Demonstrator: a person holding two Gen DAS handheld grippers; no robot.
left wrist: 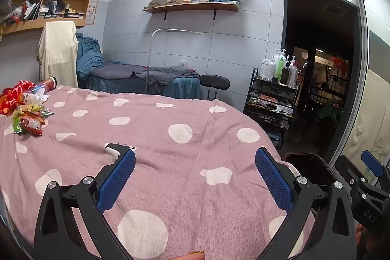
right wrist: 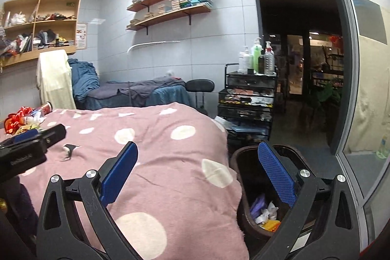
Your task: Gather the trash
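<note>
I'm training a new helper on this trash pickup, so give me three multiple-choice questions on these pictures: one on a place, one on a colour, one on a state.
1. Where does the pile of wrappers lie?
A. on the far left of the bed cover
B. inside the bin
C. on the wall shelves

2. What colour are the pads of the left claw?
A. red
B. blue
C. green

3. How is the right claw?
A. shut on a wrapper
B. shut on nothing
C. open and empty

Answers: 1 A, the heap sits on the spotted bed cover at its far left. 2 B, both pads show blue. 3 C, its fingers stand wide apart over the bin with nothing between.
</note>
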